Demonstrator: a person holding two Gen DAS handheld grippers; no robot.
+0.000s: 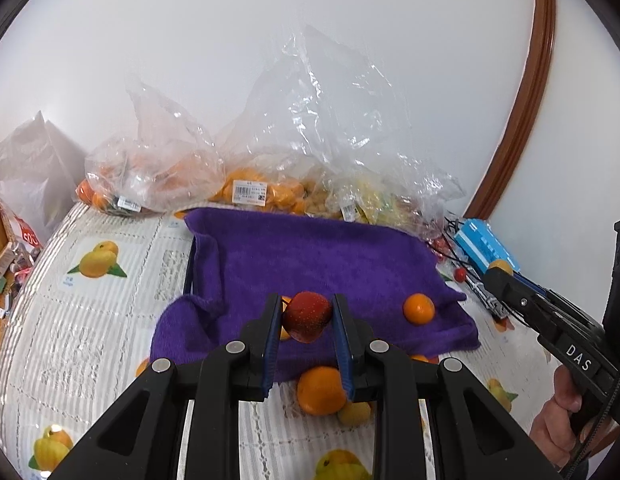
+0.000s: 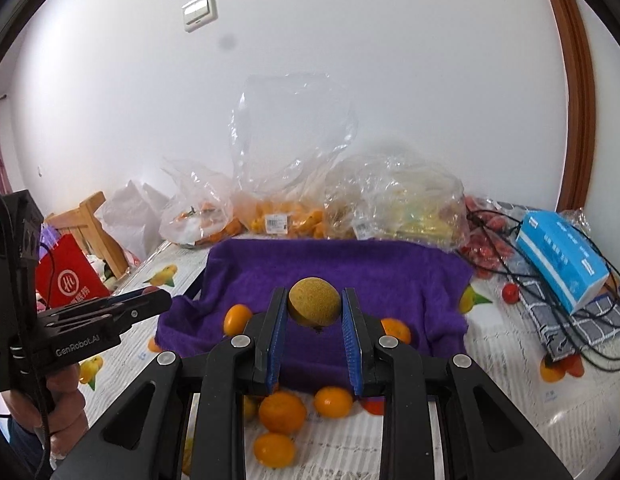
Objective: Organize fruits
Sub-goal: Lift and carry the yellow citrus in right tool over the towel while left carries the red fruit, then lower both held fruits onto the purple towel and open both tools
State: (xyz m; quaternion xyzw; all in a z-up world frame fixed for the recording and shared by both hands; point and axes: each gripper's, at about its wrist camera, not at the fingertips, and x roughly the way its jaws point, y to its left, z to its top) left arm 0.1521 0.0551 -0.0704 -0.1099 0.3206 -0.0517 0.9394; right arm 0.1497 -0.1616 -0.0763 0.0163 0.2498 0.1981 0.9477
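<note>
My left gripper (image 1: pixel 307 312) is shut on a red fruit (image 1: pixel 308 316), held above the near edge of a purple towel (image 1: pixel 329 256). My right gripper (image 2: pixel 314 304) is shut on a yellow-green round fruit (image 2: pixel 314 301) above the same purple towel (image 2: pixel 373 272). An orange (image 1: pixel 418 309) lies on the towel at the right. More oranges (image 2: pixel 282 412) lie on the tablecloth in front of the towel. In the left wrist view the right gripper (image 1: pixel 499 274) shows at the right edge with its yellow fruit; in the right wrist view the left gripper (image 2: pixel 154 294) shows at the left.
Clear plastic bags of oranges (image 1: pixel 254 192) and yellowish fruit (image 2: pixel 401 208) stand behind the towel against the white wall. A blue tissue box (image 2: pixel 561 256), black cables (image 2: pixel 549 280) and small red fruits (image 2: pixel 510 292) lie at the right. A red bag (image 2: pixel 70 280) and a wooden chair (image 2: pixel 98 232) stand left.
</note>
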